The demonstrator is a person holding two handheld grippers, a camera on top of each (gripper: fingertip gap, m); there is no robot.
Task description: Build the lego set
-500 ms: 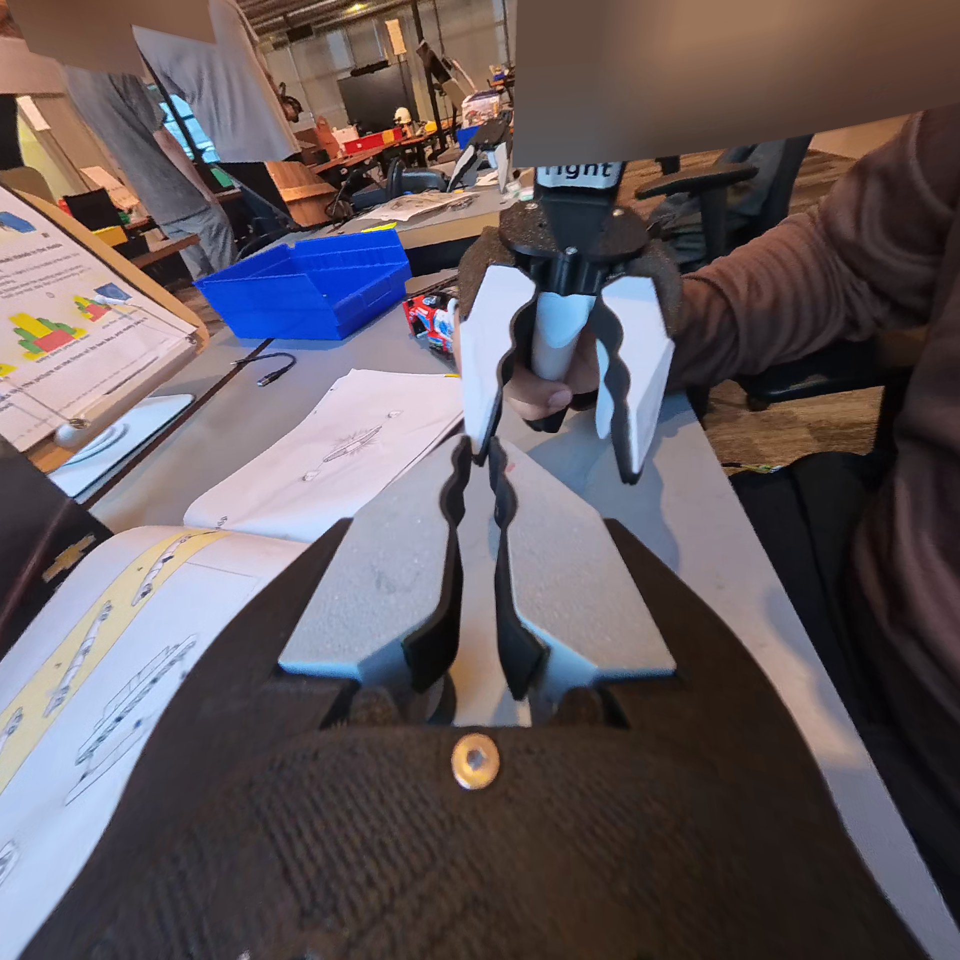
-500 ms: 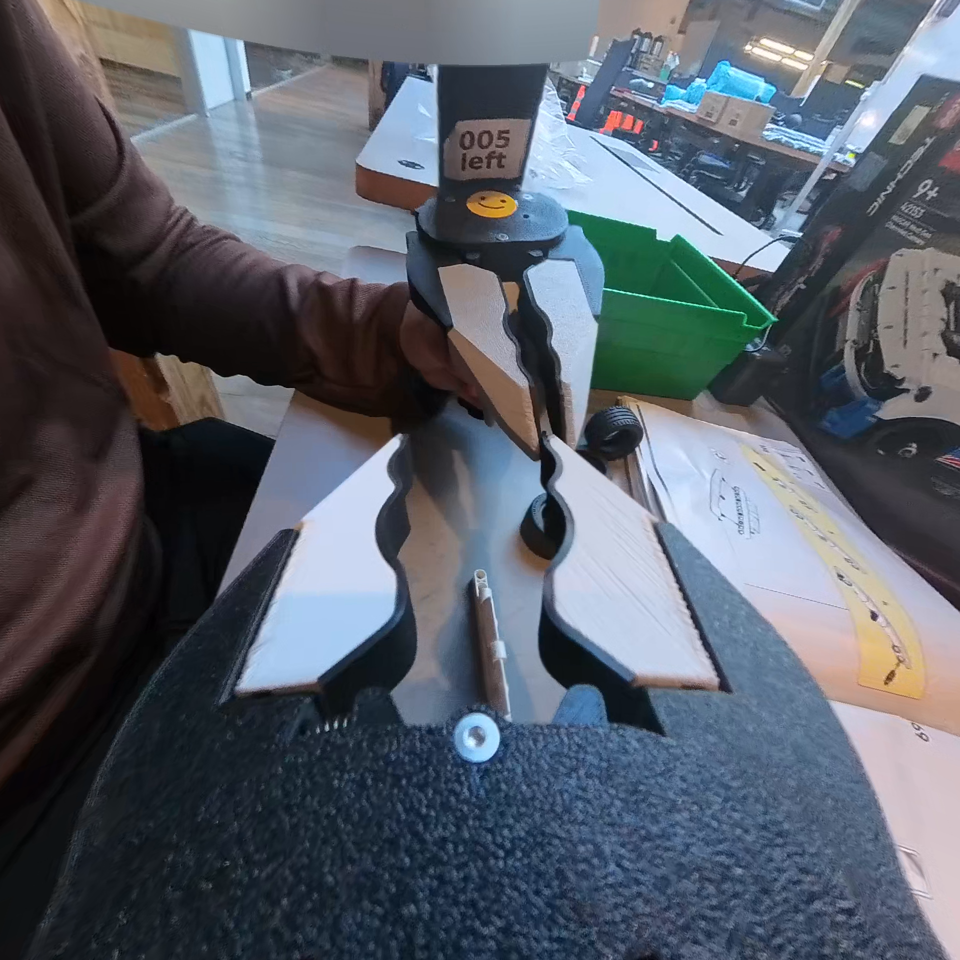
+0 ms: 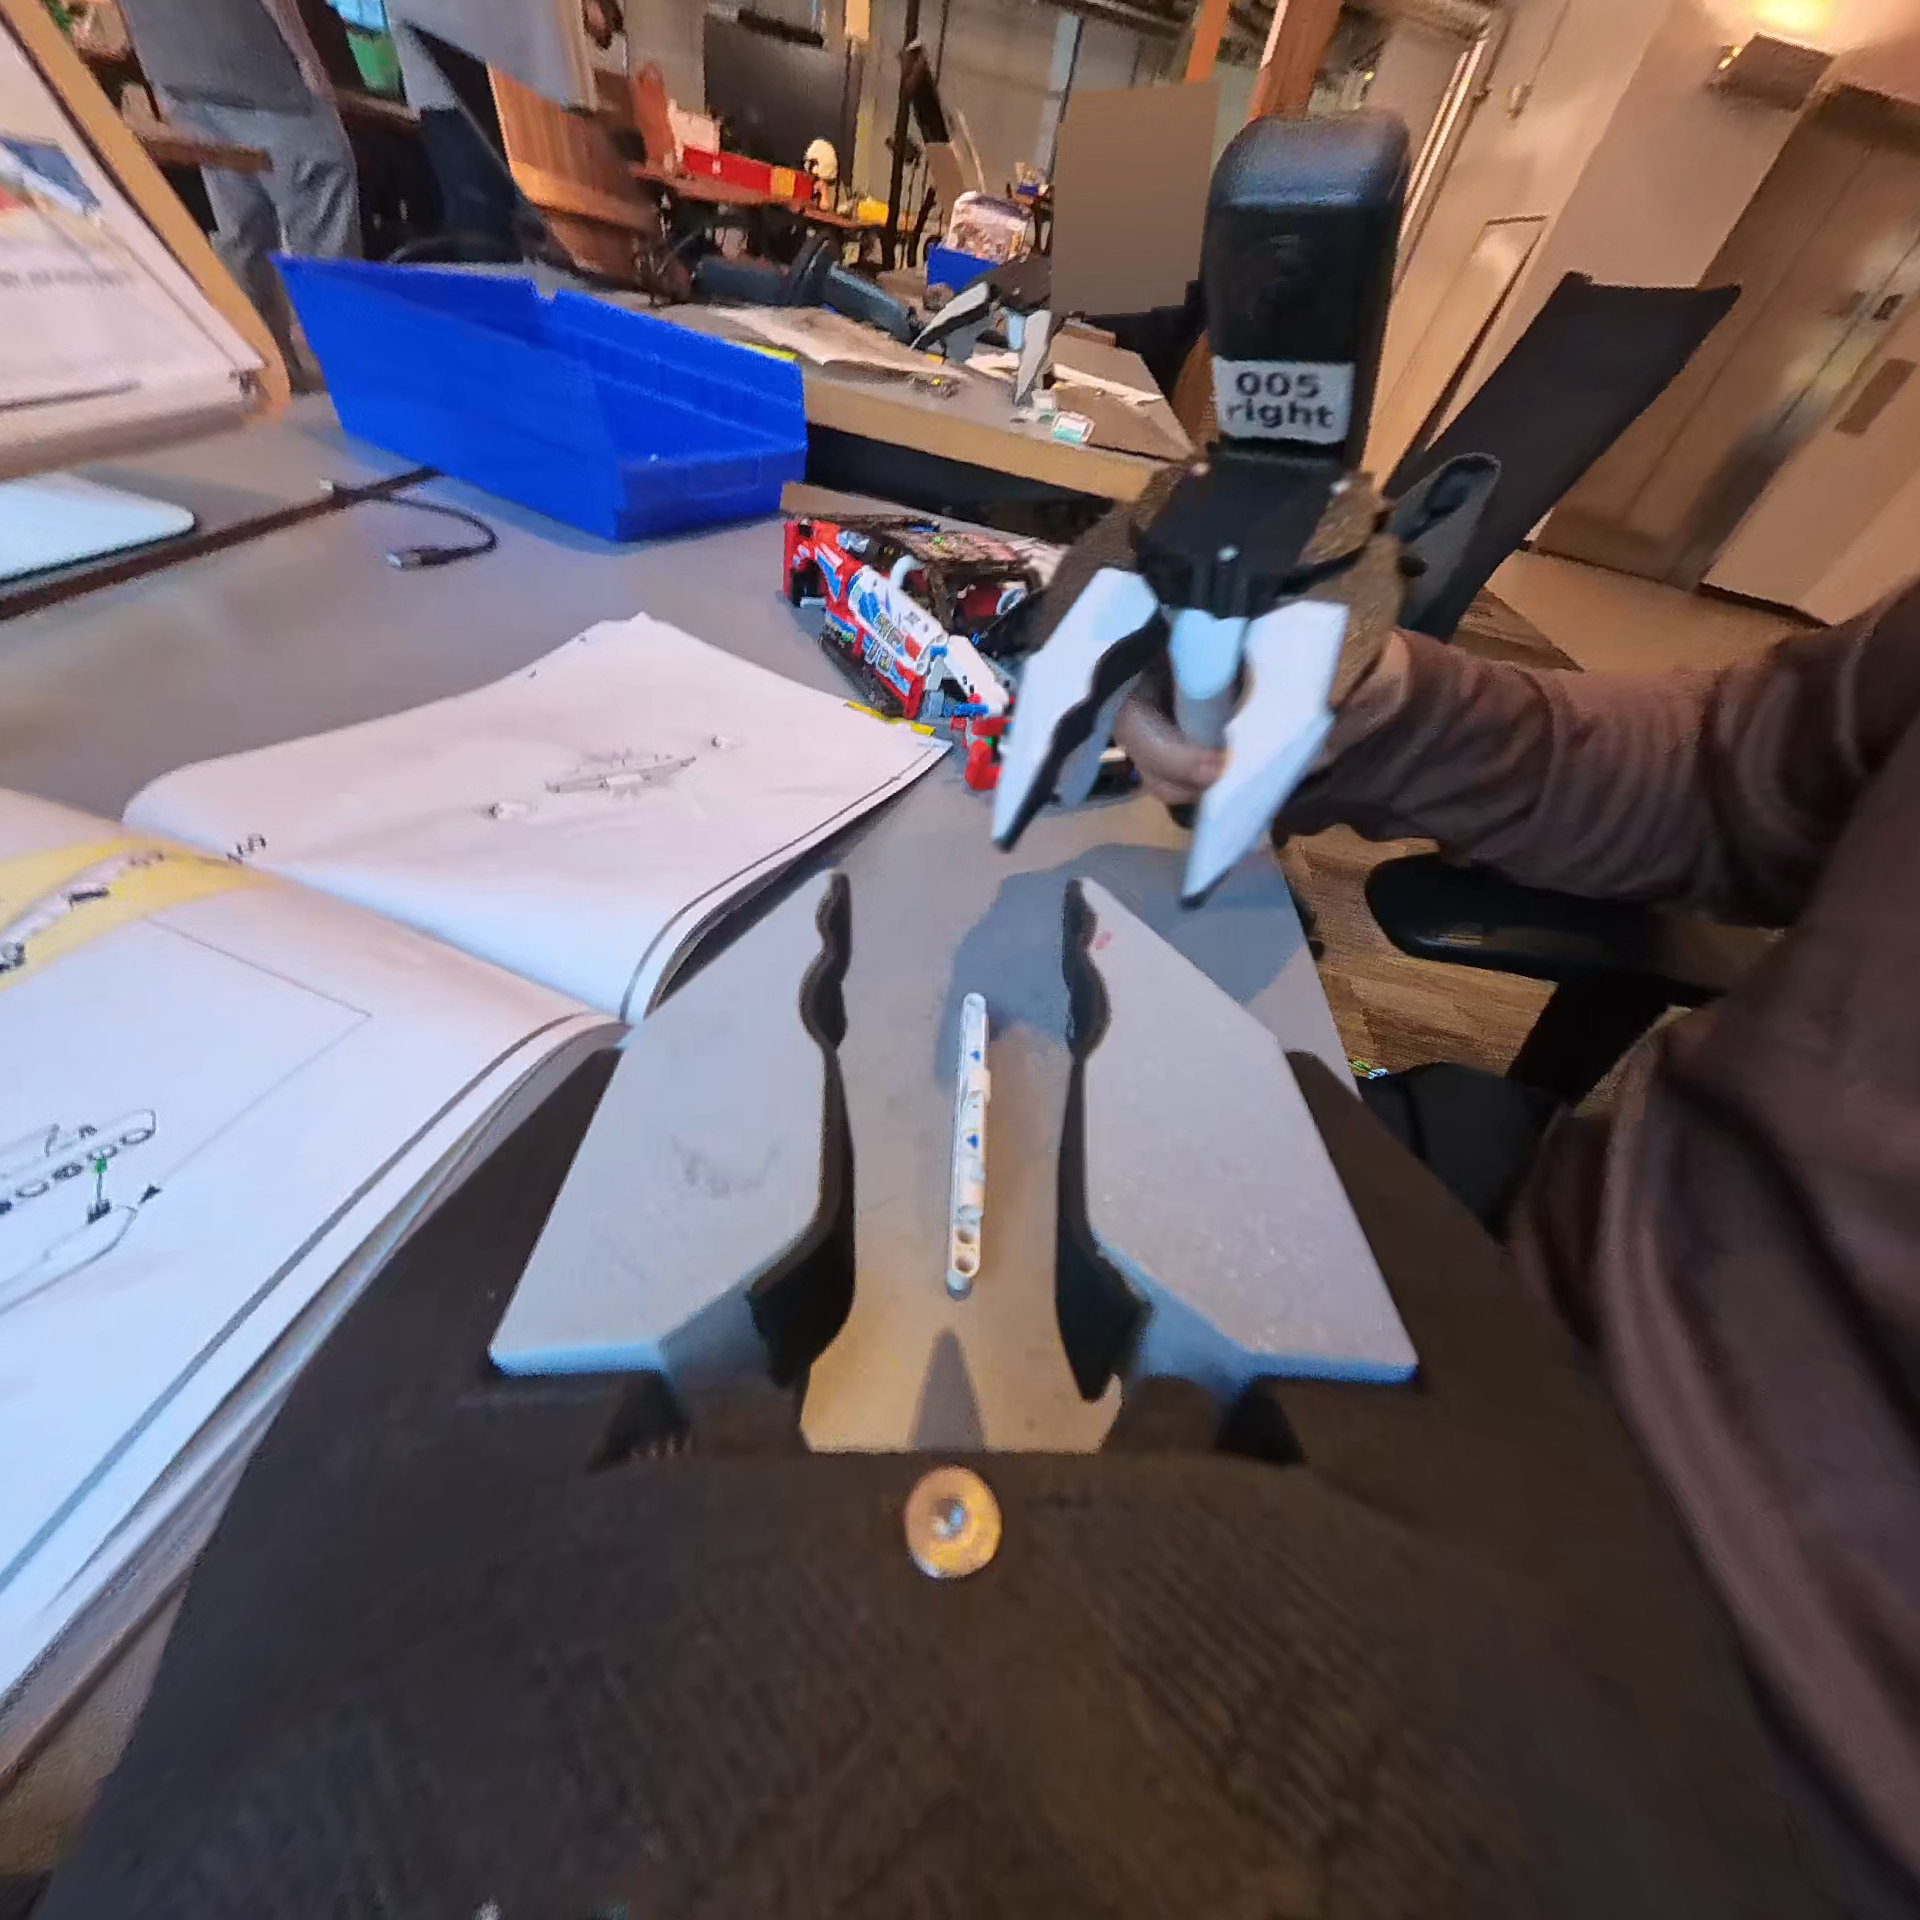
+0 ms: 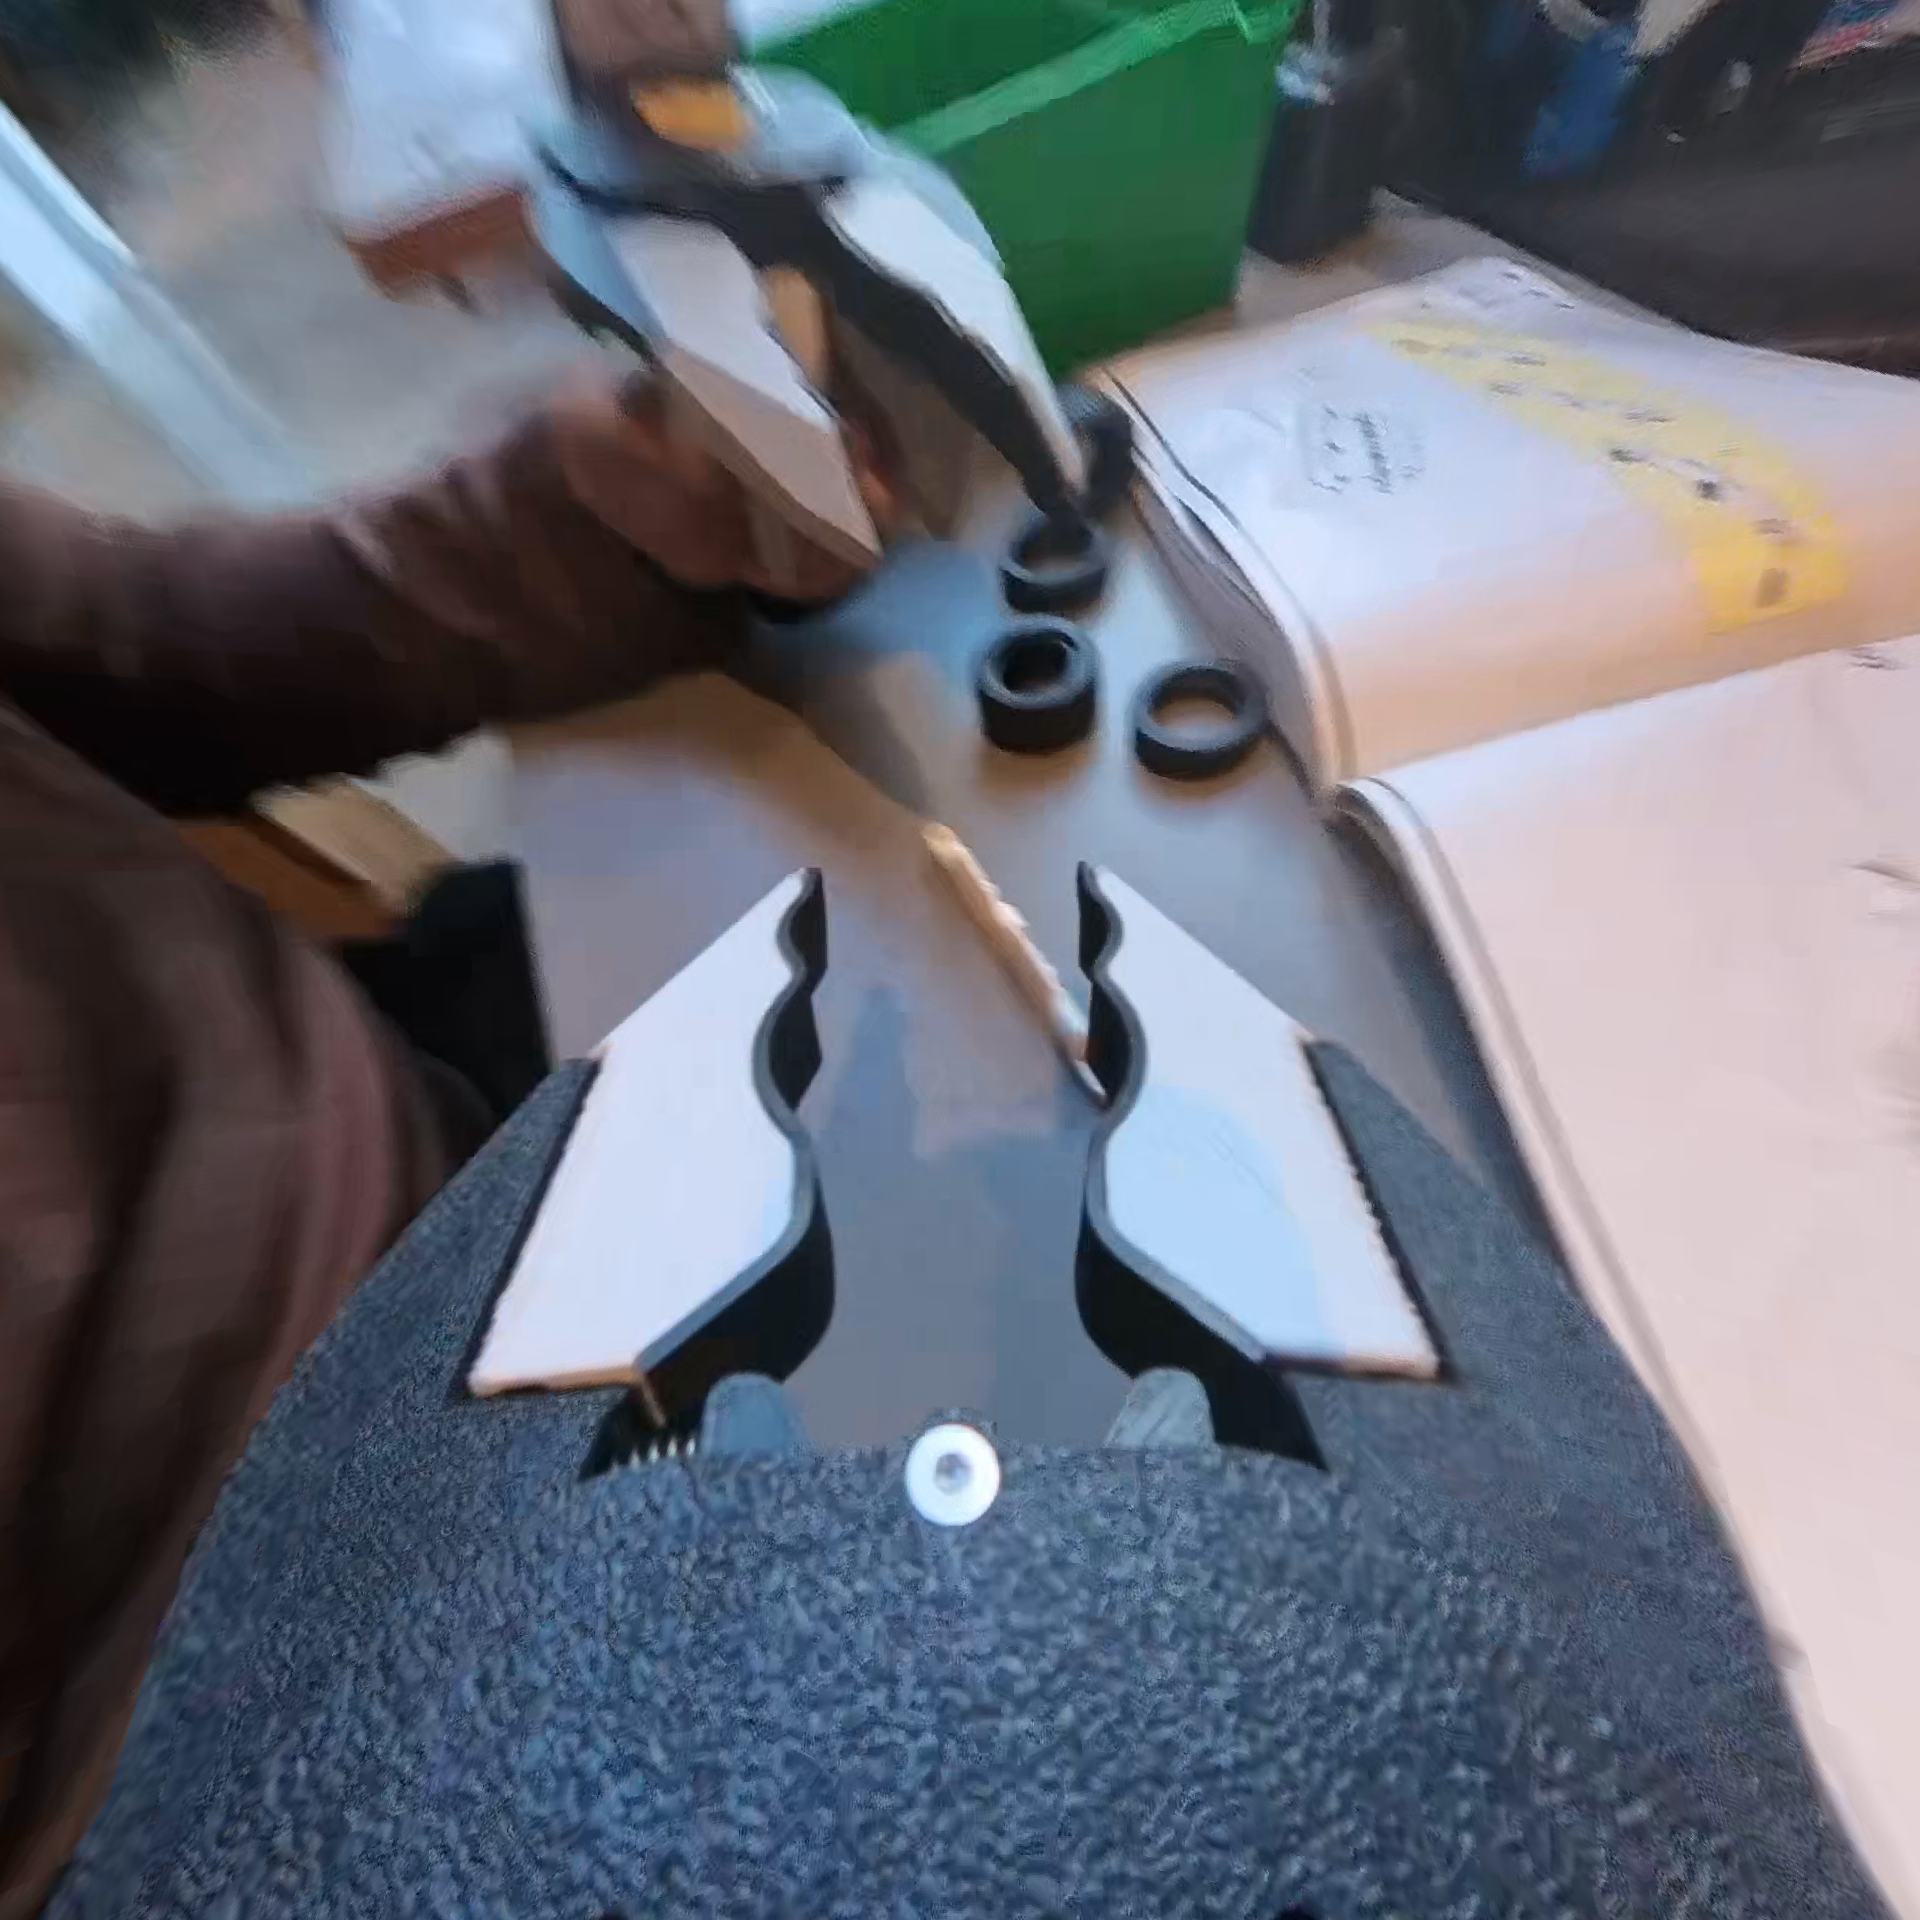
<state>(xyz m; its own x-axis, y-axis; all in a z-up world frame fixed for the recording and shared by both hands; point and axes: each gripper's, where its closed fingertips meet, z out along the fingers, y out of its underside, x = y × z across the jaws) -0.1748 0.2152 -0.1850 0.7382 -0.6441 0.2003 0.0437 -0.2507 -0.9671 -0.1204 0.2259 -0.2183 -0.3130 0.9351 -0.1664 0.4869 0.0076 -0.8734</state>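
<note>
Both grippers have their jaws spread wide, holding nothing. The left gripper (image 3: 951,914) sits low over the grey bench (image 3: 312,623), with a thin white lego beam (image 3: 968,1143) lying flat between its fingers. The right gripper (image 4: 951,883) hovers nearby, three black tires (image 4: 1039,686) just ahead, beside the open manual (image 3: 520,769).
</note>
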